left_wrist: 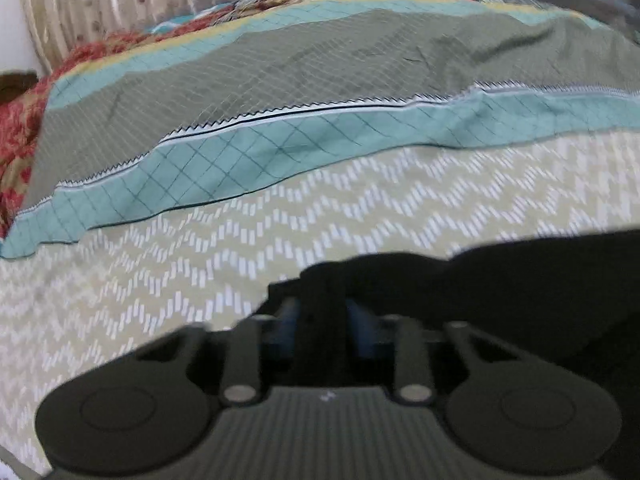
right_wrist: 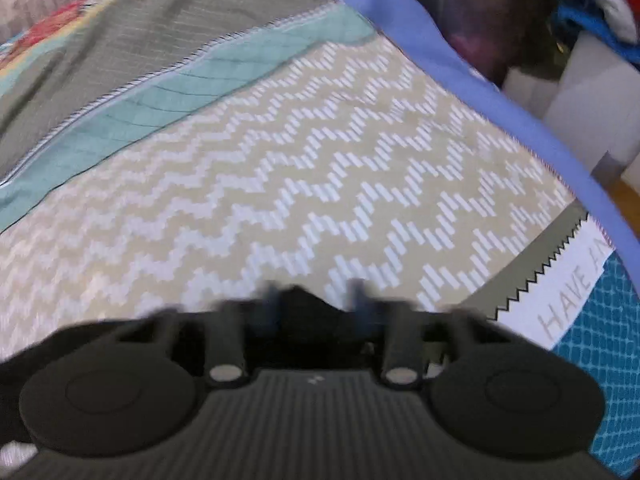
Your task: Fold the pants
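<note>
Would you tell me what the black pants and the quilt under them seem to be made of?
The pants look like a soft matte black cloth, perhaps knit, though blur hides any weave. The quilt looks like printed cotton patchwork, matte: stitched seams, quilting lines and zigzag edging show between its panels.
</note>
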Motion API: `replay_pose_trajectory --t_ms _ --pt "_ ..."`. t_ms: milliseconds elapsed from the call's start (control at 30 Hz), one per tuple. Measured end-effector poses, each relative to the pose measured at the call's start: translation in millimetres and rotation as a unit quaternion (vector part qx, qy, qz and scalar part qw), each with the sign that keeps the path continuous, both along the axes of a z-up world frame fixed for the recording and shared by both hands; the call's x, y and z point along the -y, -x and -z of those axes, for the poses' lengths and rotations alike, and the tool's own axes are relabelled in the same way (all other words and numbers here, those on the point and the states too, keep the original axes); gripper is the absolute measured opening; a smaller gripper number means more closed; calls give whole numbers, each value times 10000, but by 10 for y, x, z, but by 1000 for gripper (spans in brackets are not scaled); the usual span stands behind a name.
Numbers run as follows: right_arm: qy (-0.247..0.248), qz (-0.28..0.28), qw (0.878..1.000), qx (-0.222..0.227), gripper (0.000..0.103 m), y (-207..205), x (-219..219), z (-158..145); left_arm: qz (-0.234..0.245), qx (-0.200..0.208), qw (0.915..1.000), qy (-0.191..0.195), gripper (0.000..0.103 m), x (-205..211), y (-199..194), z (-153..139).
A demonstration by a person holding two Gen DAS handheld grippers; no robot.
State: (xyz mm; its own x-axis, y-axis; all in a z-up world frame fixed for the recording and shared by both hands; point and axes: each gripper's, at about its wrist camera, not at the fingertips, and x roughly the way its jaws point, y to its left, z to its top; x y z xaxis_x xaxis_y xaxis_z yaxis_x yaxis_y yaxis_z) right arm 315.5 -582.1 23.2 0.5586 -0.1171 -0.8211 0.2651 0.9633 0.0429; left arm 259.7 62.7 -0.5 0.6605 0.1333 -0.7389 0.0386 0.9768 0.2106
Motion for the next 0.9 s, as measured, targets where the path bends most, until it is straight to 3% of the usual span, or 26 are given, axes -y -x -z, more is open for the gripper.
replay_pose_trajectory --t_ms 67,133,267,333,400,433,467,533,567,633,667,733,833,900 --pt "71 -28 9997 238 5 91 -52 -121 25 153 9998 -81 12 47 61 -63" --pt "246 -20 9973 696 2 100 -79 -322 -88 295 9995 114 12 -21 59 -191" --pt "149 548 9839 1697 2 10 77 -775 -483 745 9946 540 12 -169 19 -454" --pt "79 580 9848 1634 4 -87 104 -815 -562 817 9931 629 12 -205 30 -493" --pt "-381 386 9918 1160 10 -139 168 -716 -520 770 9938 618 12 -199 38 -463" --pt "-590 261 9942 857 19 -150 183 -627 -497 753 9942 580 12 -180 49 -441" --pt "-672 134 9958 606 40 -136 169 -541 -483 736 9946 544 12 -170 66 -425" --pt "-410 67 9987 289 61 -84 128 -361 -483 704 9949 535 12 -149 94 -396" --pt "-309 97 9994 153 62 -48 110 -279 -507 698 9948 548 12 -167 91 -397" --pt "-594 127 9981 -124 56 10 146 -117 -531 701 9943 600 12 -177 96 -417" --pt "-772 37 9969 -156 35 28 163 -71 -531 716 9941 618 12 -186 104 -433" --pt "-613 -318 9975 -124 18 62 34 -35 -527 762 9937 625 12 -187 107 -472" --pt "-369 -278 9981 419 14 -18 -48 -220 -616 885 9918 681 12 -198 102 -561" --pt "-501 37 9919 1171 14 -114 43 -426 -679 970 9899 775 12 -209 99 -598"
